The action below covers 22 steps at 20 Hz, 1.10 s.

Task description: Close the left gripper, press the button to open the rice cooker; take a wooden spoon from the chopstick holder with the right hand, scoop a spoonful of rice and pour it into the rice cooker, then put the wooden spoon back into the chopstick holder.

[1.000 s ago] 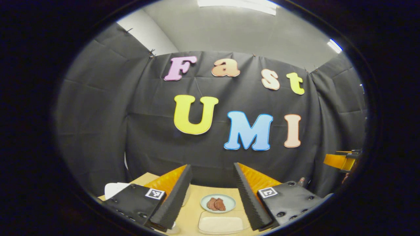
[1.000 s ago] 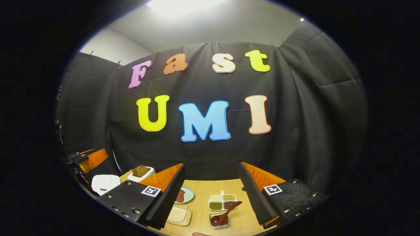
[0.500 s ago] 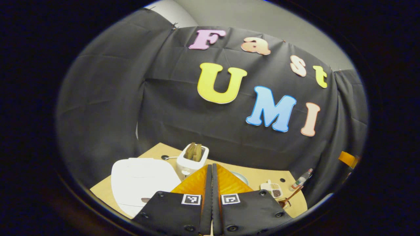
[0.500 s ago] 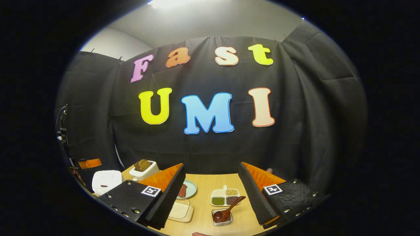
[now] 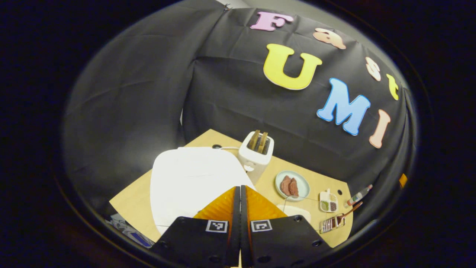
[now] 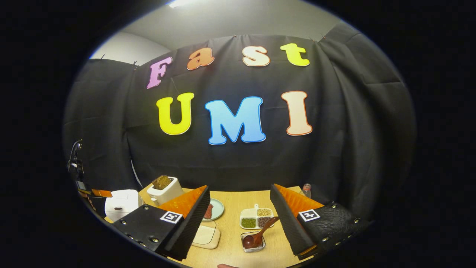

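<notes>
The white rice cooker [image 5: 193, 178] sits lid down at the table's left, directly beyond and below my left gripper [image 5: 240, 189], which is shut with nothing between its fingers. The right gripper view has the cooker [image 6: 121, 203] far left, with the left gripper [image 6: 100, 192] beside it. A wooden spoon [image 6: 258, 235] lies in a small clear chopstick holder [image 6: 253, 242], between and below the spread fingers of my right gripper [image 6: 240, 190], which is open and well above the table. The spoon [image 5: 346, 216] and holder [image 5: 332, 224] also appear at the far right.
A white toaster [image 5: 256, 154] with bread stands behind the cooker. On the wooden table [image 6: 234, 253] are a plate of meat [image 5: 292, 186], a divided dish of grains [image 6: 256, 219], a flat pale lidded container [image 6: 206, 236] and a small bottle [image 6: 305, 190].
My left gripper went from open to shut, then swung left and tipped down over the rice cooker. The right gripper view tilted slightly down, bringing more table into sight.
</notes>
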### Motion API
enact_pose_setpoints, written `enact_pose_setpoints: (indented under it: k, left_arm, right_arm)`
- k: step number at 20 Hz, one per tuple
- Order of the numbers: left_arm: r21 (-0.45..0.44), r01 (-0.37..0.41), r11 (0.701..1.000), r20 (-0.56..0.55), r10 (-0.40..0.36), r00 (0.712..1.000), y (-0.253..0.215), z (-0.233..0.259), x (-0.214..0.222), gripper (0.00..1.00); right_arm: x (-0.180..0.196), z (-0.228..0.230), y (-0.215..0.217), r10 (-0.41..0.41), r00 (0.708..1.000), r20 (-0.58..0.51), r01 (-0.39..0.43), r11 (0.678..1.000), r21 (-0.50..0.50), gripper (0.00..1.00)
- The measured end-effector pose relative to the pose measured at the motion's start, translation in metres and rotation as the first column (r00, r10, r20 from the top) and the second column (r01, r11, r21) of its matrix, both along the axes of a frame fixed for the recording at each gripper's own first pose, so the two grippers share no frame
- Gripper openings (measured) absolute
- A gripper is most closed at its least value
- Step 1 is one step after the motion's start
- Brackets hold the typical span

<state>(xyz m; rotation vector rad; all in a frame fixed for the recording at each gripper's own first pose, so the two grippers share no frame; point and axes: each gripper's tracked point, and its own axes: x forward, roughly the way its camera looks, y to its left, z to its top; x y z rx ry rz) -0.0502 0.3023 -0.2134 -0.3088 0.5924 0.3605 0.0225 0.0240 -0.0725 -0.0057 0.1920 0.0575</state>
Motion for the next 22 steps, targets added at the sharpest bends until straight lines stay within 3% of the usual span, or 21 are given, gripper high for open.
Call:
enact_pose_setpoints:
  k: [5,12,13,17,22]
  left_arm:
    - [-0.056,-0.048,0.997,-0.072,0.044,0.996,0.013,-0.037,-0.013,0.09]
    - [-0.022,-0.052,0.998,-0.144,0.048,0.988,0.02,-0.061,-0.02,0.07]
    - [-0.015,-0.052,0.999,-0.139,0.049,0.989,0.02,-0.057,-0.019,0.11]
    - [0.123,-0.08,0.989,0.036,0.076,0.996,0.027,0.009,0.0,0.09]
    - [0.212,-0.109,0.971,0.252,0.053,0.966,0.018,0.107,0.011,0.13]
  right_arm:
    - [-0.002,-0.003,-0.003,-0.003,1.0,-0.011,0.003,1.0,-0.013,0.98]
    - [-0.005,-0.005,-0.008,-0.01,1.0,-0.016,0.01,1.0,-0.028,0.98]
    - [-0.005,-0.004,-0.007,-0.009,1.0,-0.015,0.008,1.0,-0.027,0.98]
    - [-0.007,-0.002,-0.008,-0.005,1.0,-0.01,0.004,0.999,-0.036,0.98]
    - [-0.007,0.0,-0.011,-0.009,1.0,-0.002,0.009,0.999,-0.032,0.98]
